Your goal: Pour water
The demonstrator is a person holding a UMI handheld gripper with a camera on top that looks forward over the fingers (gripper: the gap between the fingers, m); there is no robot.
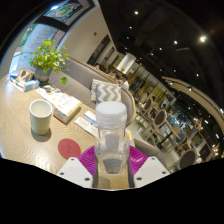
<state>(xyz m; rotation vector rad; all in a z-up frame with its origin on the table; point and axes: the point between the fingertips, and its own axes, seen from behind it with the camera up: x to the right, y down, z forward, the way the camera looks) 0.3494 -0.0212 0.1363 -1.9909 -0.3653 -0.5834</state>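
Gripper view tilting hard, the whole room leaning with it. Clear plastic bottle (112, 140) sitting upright between the two fingers, white ribbed screw cap on top, smooth see-through wall showing water inside, level hard to read. Gripper (112, 170) clamping on the bottle, purple pads (88, 160) pressing against it from either side. Beyond the fingers and off to one side, pale cylindrical cup (40, 116) standing on the light wood-grain table (20, 135), dark rim around its mouth, contents not visible. Round pink coaster (69, 148) lying flat near the bottle, between it and the cup. Further back, flat white box (62, 103) resting on the table, leafy green plant (47, 57) rising behind it, chevron-patterned cushion (106, 93) past the bottle cap.
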